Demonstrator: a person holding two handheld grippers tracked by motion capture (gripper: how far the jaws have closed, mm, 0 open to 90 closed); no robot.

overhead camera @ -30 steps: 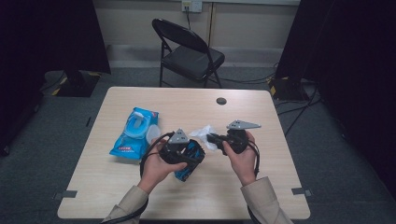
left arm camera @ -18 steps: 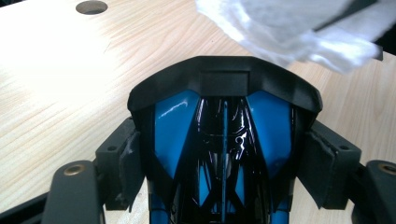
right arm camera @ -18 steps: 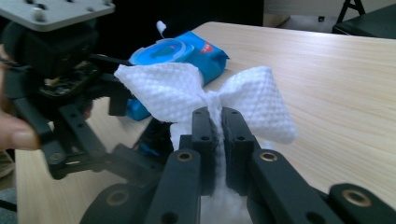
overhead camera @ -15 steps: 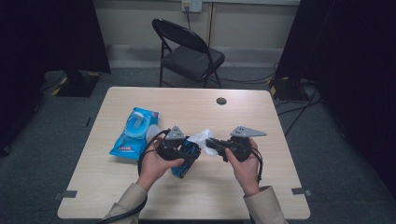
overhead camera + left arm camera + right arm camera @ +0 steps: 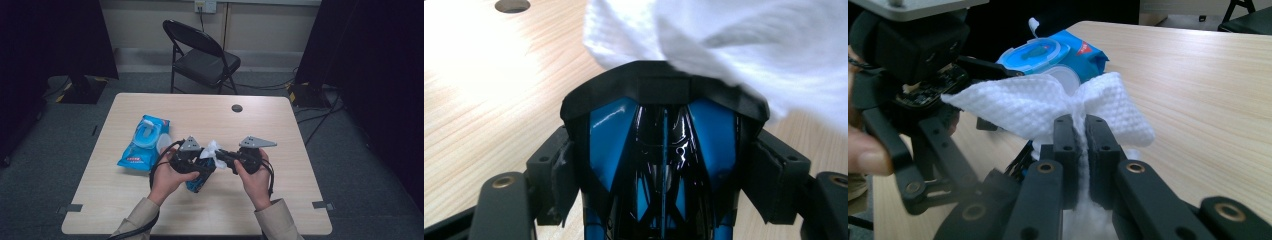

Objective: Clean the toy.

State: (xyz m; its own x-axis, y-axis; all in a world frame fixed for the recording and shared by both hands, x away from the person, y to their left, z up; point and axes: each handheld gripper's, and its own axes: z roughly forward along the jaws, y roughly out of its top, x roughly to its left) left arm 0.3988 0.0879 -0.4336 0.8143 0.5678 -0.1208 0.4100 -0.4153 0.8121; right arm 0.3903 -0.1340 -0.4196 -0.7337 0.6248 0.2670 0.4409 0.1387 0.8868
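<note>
One white textured wipe [image 5: 1048, 107] sits pinched between the pressed-together jaws of the right gripper [image 5: 1079, 130]. Left gripper [image 5: 664, 150] clamps a glossy blue-and-black packet [image 5: 664, 165] above the wooden table [image 5: 280, 130]; high view adds a blue wipes pack [image 5: 142, 142] lying left.

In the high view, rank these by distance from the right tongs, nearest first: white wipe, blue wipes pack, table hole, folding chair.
1. White wipe: pinched in the right tongs.
2. Blue wipes pack: to the left, flat on the table.
3. Table hole: beyond, near the far edge.
4. Folding chair: on the floor behind the table.
</note>
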